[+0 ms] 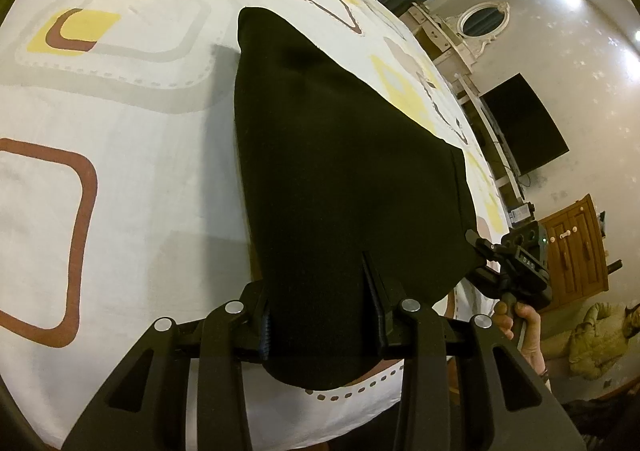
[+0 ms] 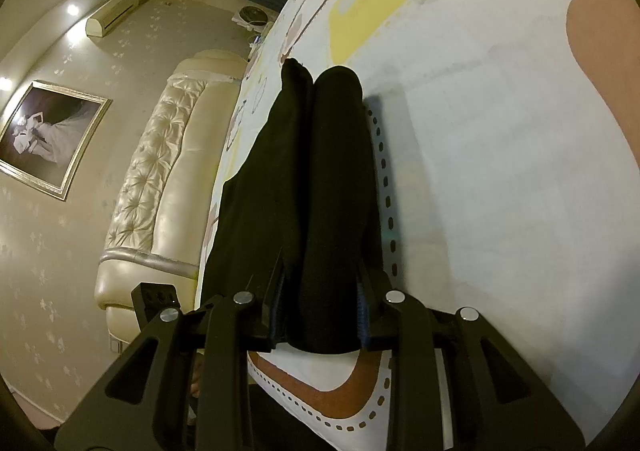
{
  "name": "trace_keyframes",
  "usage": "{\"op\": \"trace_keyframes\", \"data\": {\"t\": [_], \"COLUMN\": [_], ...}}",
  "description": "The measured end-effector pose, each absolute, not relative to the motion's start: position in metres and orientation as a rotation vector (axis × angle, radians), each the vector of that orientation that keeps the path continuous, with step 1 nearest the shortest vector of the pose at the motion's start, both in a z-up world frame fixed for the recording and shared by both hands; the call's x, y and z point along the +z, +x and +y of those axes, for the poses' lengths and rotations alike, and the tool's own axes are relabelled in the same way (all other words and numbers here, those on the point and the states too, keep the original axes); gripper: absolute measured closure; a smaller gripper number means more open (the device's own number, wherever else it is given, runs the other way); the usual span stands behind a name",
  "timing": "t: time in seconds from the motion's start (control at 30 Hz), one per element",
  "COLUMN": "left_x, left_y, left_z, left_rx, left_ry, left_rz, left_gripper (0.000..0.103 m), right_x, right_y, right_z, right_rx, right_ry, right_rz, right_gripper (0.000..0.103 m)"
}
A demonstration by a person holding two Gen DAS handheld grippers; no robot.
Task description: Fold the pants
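Observation:
Black pants (image 1: 340,171) hang lifted above a bed with a white patterned sheet (image 1: 132,155). My left gripper (image 1: 320,315) is shut on the near edge of the pants, the cloth bunched between its fingers. My right gripper (image 1: 480,251) shows at the right of the left wrist view, clamped on another corner of the same edge. In the right wrist view the right gripper (image 2: 320,303) is shut on a thick fold of the pants (image 2: 320,179), which drape away over the sheet (image 2: 500,171). The far end of the pants touches the sheet.
A cream tufted headboard (image 2: 160,179) and a framed picture (image 2: 48,139) stand left in the right wrist view. A dark screen (image 1: 524,123), a wooden cabinet (image 1: 576,251) and a seated person (image 1: 600,335) lie beyond the bed edge.

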State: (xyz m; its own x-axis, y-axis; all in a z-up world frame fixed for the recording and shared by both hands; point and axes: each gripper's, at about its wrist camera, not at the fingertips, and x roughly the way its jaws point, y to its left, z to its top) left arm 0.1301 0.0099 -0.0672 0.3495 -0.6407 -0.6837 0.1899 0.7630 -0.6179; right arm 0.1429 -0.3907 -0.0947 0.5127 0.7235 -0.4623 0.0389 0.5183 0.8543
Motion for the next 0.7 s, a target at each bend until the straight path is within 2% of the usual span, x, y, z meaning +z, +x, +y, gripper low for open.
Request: {"op": "trace_keyframes", "data": {"t": [0.57, 0.7], "left_x": [-0.075, -0.073], "left_y": [0.131, 0.129], "left_z": [0.012, 0.013], "left_rx": [-0.591, -0.606], "left_ry": [-0.49, -0.49], "left_rz": [1.074, 1.069], "left_gripper": [0.066, 0.062], "right_x": [-0.103, -0.102], "right_y": [0.137, 0.137], "right_z": [-0.398, -0.399], "right_rx": [0.522, 0.525], "right_ry": [0.966, 0.961], "right_rz": [0.958, 0.96], "right_gripper": [0.076, 0.075]}}
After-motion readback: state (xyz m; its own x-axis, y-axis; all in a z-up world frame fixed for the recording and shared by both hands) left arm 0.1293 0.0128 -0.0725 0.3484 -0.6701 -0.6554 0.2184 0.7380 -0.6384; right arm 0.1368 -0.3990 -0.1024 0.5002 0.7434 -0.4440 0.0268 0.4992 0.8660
